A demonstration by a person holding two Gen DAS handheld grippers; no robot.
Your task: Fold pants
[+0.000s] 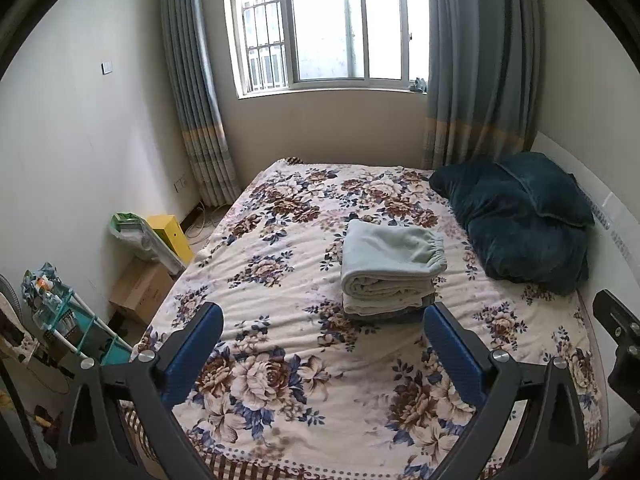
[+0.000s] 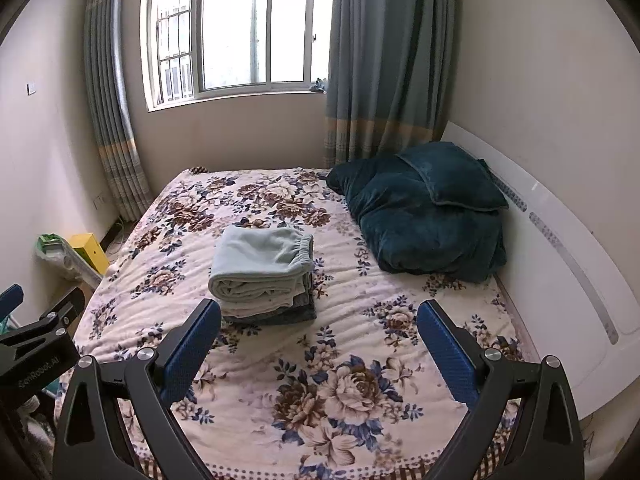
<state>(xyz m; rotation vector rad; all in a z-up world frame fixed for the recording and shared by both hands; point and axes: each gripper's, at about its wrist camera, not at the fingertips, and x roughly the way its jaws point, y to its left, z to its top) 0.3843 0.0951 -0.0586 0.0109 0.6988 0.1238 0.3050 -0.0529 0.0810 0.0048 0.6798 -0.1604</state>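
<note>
Left gripper (image 1: pixel 323 322) hangs over the near end of the bed w/ jaws spread wide, nothing between the blue pads. Right gripper (image 2: pixel 319 319) same: jaws wide apart, empty, above the floral bedspread (image 2: pixel 352 396). Just beyond both, mid-bed, the pale green pants (image 2: pixel 262 266) lie folded on top of a small stack of other folded clothes (image 2: pixel 276 314), elastic waistband facing right. Further right, a dark teal pillow (image 2: pixel 448 184) sits on a teal blanket (image 2: pixel 424 236) by the white headboard (image 2: pixel 568 264). Far wall: window (image 2: pixel 240 28) btw grey-blue curtains (image 2: pixel 384 60).
</note>
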